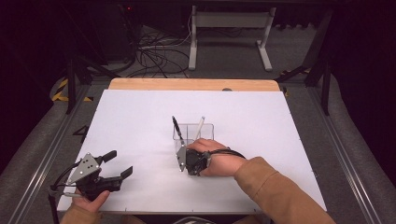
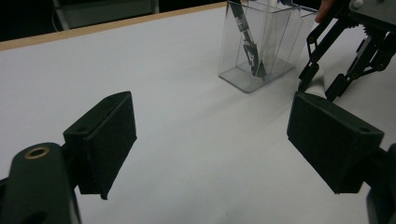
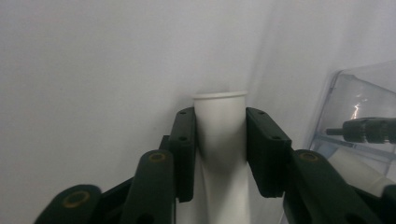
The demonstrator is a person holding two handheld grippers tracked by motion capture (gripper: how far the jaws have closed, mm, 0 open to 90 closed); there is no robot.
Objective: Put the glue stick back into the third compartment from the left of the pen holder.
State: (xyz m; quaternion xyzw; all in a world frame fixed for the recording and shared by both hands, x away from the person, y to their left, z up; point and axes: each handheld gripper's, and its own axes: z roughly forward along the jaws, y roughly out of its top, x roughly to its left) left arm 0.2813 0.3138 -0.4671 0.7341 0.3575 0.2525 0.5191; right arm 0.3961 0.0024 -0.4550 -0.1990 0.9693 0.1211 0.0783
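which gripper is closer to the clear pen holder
Right. The right gripper sits right beside the clear pen holder, shut on a white tube. The left gripper is open, well off near the table's front-left corner.

We wear a tan long sleeve on the right; both black two-fingered grippers, left and right, carry grey three-cornered plates, brass-ringed screws and black cables.

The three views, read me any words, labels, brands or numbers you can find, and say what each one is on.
There is no readable text.
The clear holder: no label.
The black pen in it: pale marks on the barrel, too blurred to read.
The white pen clamped in the right tongs: plain.
The left tongs, open: no markings.
The white tabletop: blank.
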